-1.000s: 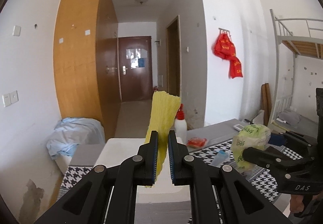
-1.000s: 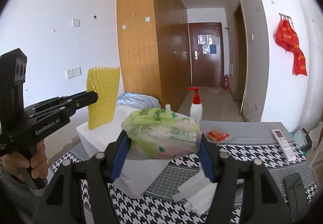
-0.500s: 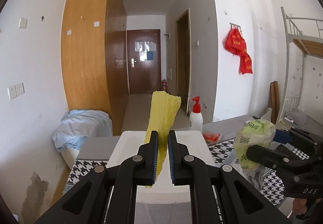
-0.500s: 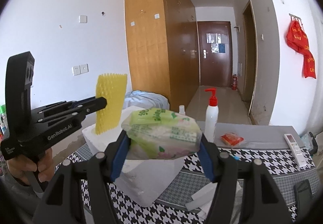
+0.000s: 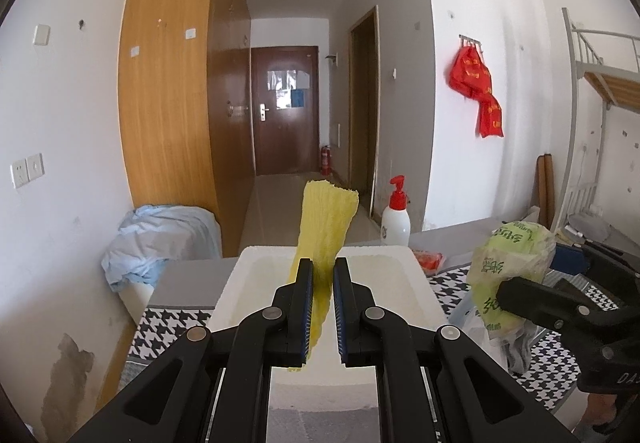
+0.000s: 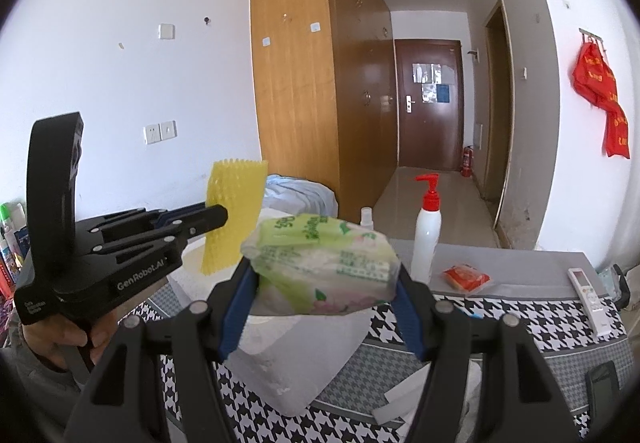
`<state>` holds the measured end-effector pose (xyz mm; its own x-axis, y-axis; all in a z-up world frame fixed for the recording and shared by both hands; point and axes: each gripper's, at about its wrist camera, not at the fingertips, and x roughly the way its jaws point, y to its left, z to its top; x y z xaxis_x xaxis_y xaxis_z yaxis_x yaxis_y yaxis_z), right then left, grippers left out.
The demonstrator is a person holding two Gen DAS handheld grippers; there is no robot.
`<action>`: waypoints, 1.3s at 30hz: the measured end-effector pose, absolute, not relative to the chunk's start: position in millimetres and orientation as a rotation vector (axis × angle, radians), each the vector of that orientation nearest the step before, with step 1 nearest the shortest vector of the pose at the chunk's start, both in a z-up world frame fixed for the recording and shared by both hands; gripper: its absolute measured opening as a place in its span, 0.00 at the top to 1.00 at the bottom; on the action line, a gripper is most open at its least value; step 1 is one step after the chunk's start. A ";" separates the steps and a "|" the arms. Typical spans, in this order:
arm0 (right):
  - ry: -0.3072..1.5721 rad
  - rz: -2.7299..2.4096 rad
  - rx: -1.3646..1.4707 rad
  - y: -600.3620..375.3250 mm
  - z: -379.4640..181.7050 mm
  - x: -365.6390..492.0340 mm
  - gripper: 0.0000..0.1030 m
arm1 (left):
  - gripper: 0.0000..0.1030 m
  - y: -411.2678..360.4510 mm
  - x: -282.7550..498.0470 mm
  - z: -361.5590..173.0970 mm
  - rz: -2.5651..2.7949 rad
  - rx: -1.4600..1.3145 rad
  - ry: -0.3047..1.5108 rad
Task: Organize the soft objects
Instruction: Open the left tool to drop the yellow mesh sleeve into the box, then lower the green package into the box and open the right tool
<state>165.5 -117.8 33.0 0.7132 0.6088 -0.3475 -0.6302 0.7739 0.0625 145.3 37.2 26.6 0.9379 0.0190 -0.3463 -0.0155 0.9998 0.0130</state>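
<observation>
Left wrist view. My left gripper (image 5: 320,303) is clenched on the yellow ribbed foam mesh sleeve (image 5: 326,231), which stands upright between the blue pads and rises above them. A second ago the white foam box (image 5: 416,275) sat lower and smaller under the sleeve; now its open top fills more of the view below my jaws, its far rim just behind the sleeve, its inner walls visible either side. The sleeve's lower end hangs over the box's near half. To the right, my right gripper's black frame reaches in with the green plastic pack of tissues (image 5: 508,267), beside the box's right edge and apart from it.

Right wrist view. My right gripper (image 6: 324,303) grasps the tissue pack (image 6: 324,263) across its ends, jaws wide, pack lying level. It sits higher in view than a second ago and now overlaps the box's (image 6: 296,363) right front corner. The left gripper (image 6: 216,217) stands to the left, sleeve (image 6: 234,215) upright over the box's left side. The white pump bottle with red top (image 6: 426,239) stands behind the box, toward the far edge of the houndstooth-covered desk (image 6: 520,327); the desk's right part has open cloth between a red packet (image 6: 466,277) and a white remote (image 6: 590,297).
</observation>
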 end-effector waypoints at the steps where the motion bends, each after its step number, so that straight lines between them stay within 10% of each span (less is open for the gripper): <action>1: 0.364 0.687 -0.063 -117.2 32.8 166.2 0.34 | 0.87 38.3 145.9 26.7 0.019 0.008 0.355; 5: 0.367 0.691 -0.065 -113.4 32.5 167.8 0.34 | 0.50 43.3 144.8 26.7 0.023 -0.004 0.355; 13: 0.370 0.708 -0.081 -99.7 33.6 169.5 0.34 | 0.26 56.5 131.2 31.3 0.068 -0.023 0.312; 39: 0.408 0.764 -0.126 -47.0 31.4 182.7 0.34 | 0.01 97.4 103.7 29.9 0.216 -0.010 0.282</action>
